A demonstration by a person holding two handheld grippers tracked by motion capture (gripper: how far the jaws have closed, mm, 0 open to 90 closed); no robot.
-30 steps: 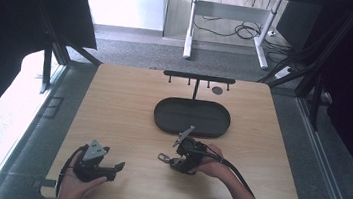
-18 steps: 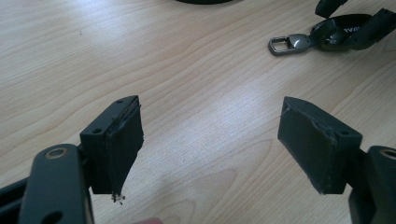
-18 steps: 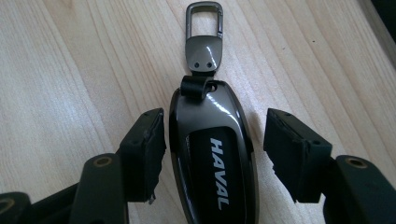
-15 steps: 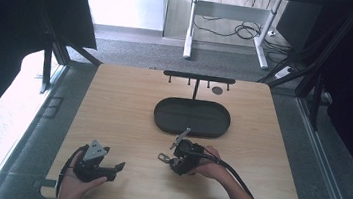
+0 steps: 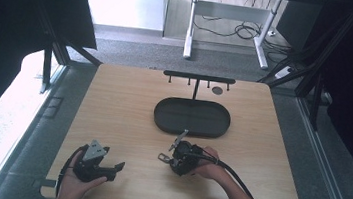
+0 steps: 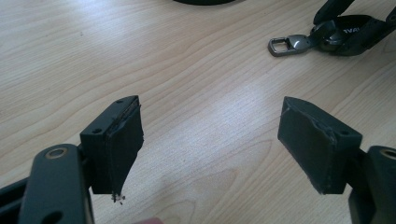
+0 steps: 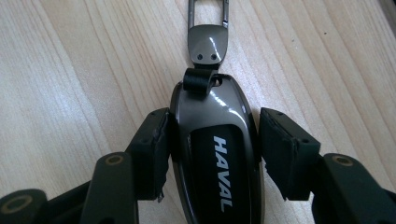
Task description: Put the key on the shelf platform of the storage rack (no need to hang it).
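From the high view, two forearms enter over the near edge of the bench (image 5: 128, 104). The left gripper (image 5: 117, 167) rests in an upturned hand, well short of the one black oval tray (image 5: 162, 118). The right gripper (image 5: 172, 155) lies level just before that tray's near rim, at one key fob (image 5: 178, 156).

In the left gripper view the jaws stand wide apart, released, over bare wood — the key fob (image 6: 336, 35) lies beyond them, short of the tray.

In the right gripper view the right gripper (image 7: 212, 149) has just been closing, with the key fob (image 7: 215, 154) between its jaws; the left pad touches it, the right pad stands just off — not yet clenched.
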